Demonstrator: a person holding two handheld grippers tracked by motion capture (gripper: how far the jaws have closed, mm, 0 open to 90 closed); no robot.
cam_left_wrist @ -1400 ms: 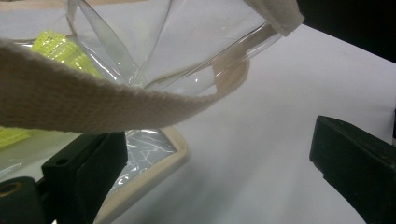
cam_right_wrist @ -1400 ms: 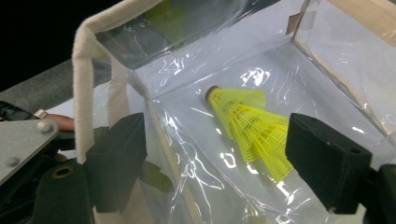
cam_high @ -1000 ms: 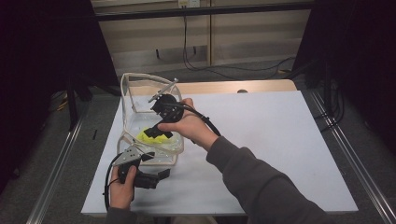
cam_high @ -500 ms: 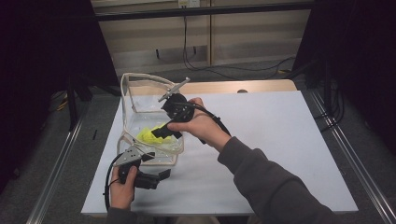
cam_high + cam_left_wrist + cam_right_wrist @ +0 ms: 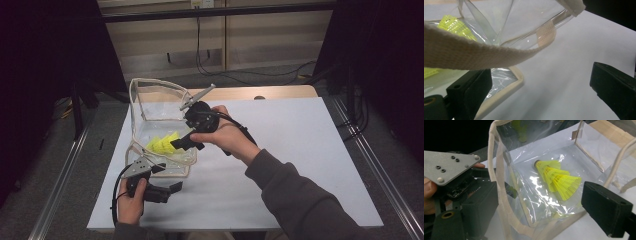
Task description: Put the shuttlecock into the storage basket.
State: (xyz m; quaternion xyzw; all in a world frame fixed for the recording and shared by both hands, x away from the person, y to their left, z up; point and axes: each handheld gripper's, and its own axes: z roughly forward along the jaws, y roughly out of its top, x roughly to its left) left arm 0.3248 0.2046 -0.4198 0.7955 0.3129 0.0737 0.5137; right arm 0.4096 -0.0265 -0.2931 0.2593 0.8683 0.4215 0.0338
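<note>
Scene: a person works two tongs at a clear bag [image 5: 159, 131] on a white tabletop [image 5: 300, 150].
Shuttlecocks: yellow shuttlecocks [image 5: 557, 178] lie nested on their sides on the bag's floor, inside the clear walls.
Long axis: in the right gripper view the dark cork end points up and left and the flared skirts fan down and right, so the axis runs slantwise across the gap between the jaws.
Right tongs: the right tongs [image 5: 186, 142] hang over the bag's near rim, jaws wide apart with nothing between them; the shuttlecocks lie ahead of them and lower, just beyond the tips.
Left tongs: the left tongs [image 5: 167, 189] rest low on the tabletop outside the bag's near corner, jaws apart and clamped on nothing, the cloth strap [image 5: 474, 53] slack across their view.
Nearer hand: the right, by a clear margin; the bag's wall stands between the left tongs and the shuttlecocks.
Likely next: a reach down into the bag would probably need the jaws turned across the skirts.
</note>
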